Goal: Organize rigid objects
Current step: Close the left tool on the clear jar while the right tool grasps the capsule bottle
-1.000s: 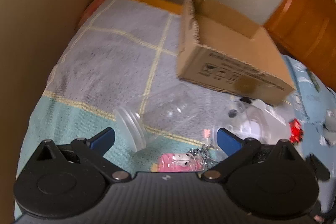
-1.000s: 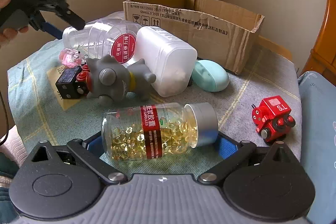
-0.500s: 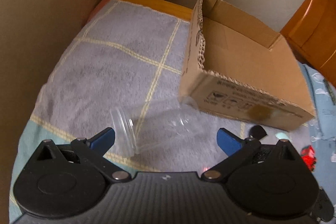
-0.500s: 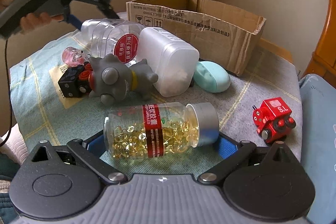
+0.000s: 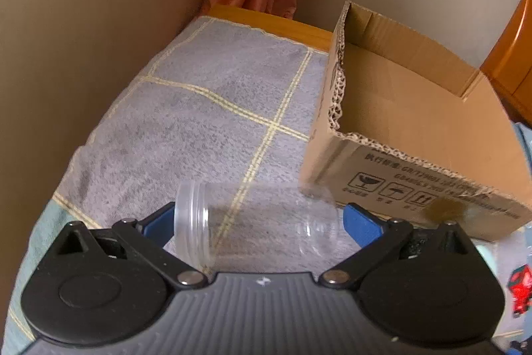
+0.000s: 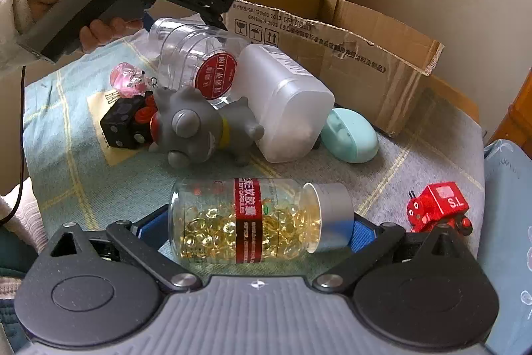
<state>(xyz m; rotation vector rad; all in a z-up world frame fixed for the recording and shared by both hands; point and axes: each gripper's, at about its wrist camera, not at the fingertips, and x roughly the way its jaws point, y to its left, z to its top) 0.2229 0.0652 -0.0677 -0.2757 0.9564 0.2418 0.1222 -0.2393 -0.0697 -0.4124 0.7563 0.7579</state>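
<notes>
My left gripper (image 5: 257, 222) is shut on a clear empty plastic jar (image 5: 256, 218), held sideways above the grey cloth, just left of the open cardboard box (image 5: 415, 128). My right gripper (image 6: 256, 225) is shut on a glass bottle of yellow capsules (image 6: 252, 218) with a silver cap, held sideways over the table. In the right wrist view the left gripper (image 6: 186, 19) hangs near the box's (image 6: 332, 32) left end, above a pile of objects.
On the table lie a clear jar with a red label (image 6: 199, 65), a white plastic bottle (image 6: 286, 98), a grey toy animal (image 6: 199, 128), a black cube (image 6: 123, 122), a pink keychain (image 6: 126, 82), a teal case (image 6: 352, 135) and a red toy robot (image 6: 439, 208). A wooden chair (image 5: 512, 45) stands beyond the box.
My left gripper closed on the clear jar, lifted it off the pile and carried it toward the box. My right gripper stayed put, holding the capsule bottle.
</notes>
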